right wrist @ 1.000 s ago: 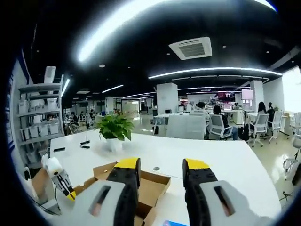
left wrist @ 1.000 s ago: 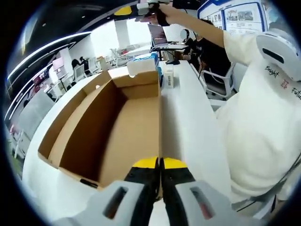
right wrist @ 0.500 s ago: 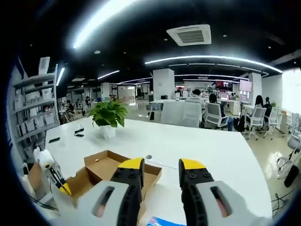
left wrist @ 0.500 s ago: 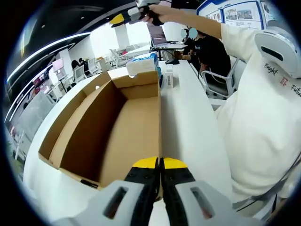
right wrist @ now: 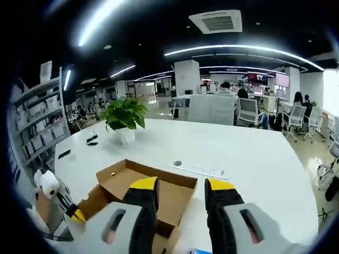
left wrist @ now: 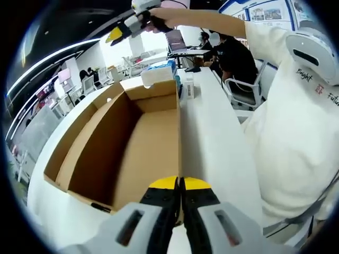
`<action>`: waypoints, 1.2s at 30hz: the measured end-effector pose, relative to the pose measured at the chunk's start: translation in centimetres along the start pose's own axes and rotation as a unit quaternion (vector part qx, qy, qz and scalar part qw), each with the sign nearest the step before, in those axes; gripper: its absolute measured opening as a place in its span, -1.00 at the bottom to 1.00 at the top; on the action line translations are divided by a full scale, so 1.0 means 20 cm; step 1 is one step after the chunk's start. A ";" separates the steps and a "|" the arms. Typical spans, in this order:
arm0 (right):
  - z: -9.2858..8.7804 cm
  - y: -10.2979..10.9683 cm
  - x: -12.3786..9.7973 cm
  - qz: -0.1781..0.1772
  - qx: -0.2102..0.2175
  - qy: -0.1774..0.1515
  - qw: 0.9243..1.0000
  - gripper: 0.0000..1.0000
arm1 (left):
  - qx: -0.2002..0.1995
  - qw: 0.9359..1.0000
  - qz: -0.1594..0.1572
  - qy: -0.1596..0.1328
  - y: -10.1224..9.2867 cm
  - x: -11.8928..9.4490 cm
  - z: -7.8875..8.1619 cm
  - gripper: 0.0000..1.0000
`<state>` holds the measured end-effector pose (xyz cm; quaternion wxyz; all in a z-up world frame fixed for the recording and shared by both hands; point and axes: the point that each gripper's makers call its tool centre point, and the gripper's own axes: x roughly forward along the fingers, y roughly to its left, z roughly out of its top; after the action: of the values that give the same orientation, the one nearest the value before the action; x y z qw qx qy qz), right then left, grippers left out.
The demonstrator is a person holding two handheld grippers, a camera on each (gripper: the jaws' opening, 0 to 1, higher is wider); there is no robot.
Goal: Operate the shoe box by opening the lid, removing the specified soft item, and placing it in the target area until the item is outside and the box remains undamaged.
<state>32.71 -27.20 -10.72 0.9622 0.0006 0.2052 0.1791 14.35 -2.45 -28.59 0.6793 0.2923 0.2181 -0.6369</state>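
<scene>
We've got the shoe box (left wrist: pixel 127 143) lying open on the white bench (left wrist: pixel 212 137), cardboard floor bare, while the left claw (left wrist: pixel 179 182) sits pinched together at its near edge, apparently gripping the wall. The right claw (right wrist: pixel 177 185) hangs high with jaws apart. A tug here could tear that wall. The soft item may be the blue-and-white pack (left wrist: pixel 159 71) beyond the box; a potted plant (right wrist: pixel 124 119) stands well clear.

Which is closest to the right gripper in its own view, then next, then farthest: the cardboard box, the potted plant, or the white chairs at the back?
1. Cardboard box, open, just ahead of the right gripper.
2. Potted plant, farther along the table, left.
3. White chairs, beyond the table, right.
</scene>
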 end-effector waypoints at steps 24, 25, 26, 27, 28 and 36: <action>-0.22 -0.09 0.33 -0.051 0.016 0.103 0.993 -0.52 | -0.006 1.000 -0.004 0.000 -0.01 0.01 0.00 -0.98; -0.21 -0.10 0.35 -0.053 0.015 0.102 0.993 -0.53 | -0.006 1.000 -0.004 0.000 -0.01 0.01 0.00 -0.98; -0.21 -0.11 0.37 -0.053 0.018 0.100 0.993 -0.55 | -0.006 1.000 -0.003 0.000 -0.01 0.01 0.00 -0.98; -0.21 -0.11 0.37 -0.053 0.020 0.102 0.993 -0.58 | -0.006 1.000 -0.003 0.000 -0.01 0.01 0.00 -0.98; -0.24 -0.08 0.36 -0.048 0.024 0.109 0.993 -0.58 | -0.005 1.000 -0.002 0.000 -0.01 0.01 0.00 -0.98; -0.31 -0.07 0.42 -0.053 0.025 0.138 0.989 -0.56 | -0.005 1.000 -0.003 -0.001 -0.01 0.00 0.00 -0.98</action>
<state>37.85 -26.00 -19.80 0.9326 -0.0110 0.3398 0.1213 14.20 -2.53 -28.62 0.6789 0.2870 0.2217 -0.6384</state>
